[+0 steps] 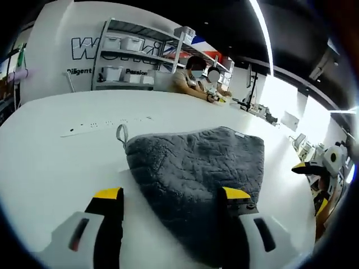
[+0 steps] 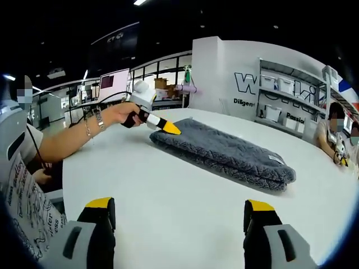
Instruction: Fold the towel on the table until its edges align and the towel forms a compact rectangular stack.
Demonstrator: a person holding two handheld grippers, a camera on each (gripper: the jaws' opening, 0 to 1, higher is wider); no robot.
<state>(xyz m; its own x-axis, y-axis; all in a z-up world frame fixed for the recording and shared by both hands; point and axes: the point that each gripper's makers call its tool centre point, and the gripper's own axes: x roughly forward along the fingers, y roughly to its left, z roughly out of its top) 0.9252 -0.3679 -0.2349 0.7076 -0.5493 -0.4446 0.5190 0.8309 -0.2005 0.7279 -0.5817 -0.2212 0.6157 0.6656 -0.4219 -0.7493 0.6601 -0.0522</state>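
A wide white table (image 1: 50,168) carries everything, and it shows again in the right gripper view (image 2: 185,190). On it lies the grey towel (image 1: 196,168), already folded into a thick layered rectangle with a small white tag at one corner and a hanging loop (image 1: 121,134) at another; in the right gripper view the towel (image 2: 224,151) stretches along the far middle of the table, its folded layers stacked one on the other.

The left gripper (image 1: 173,196) has its jaws spread wide. One yellow-tipped jaw rests over the towel's near edge, the other over bare table just beside it, and nothing is pinched. From the right gripper view the left gripper (image 2: 162,124), held in a hand (image 2: 120,115), has its yellow tip touching the towel's end.

The right gripper (image 2: 179,210) hangs over bare table, near the towel but apart from it, jaws wide apart and empty. It also appears at the edge of the left gripper view (image 1: 314,168).

Shelves (image 1: 134,56) with white bins stand against the far wall.
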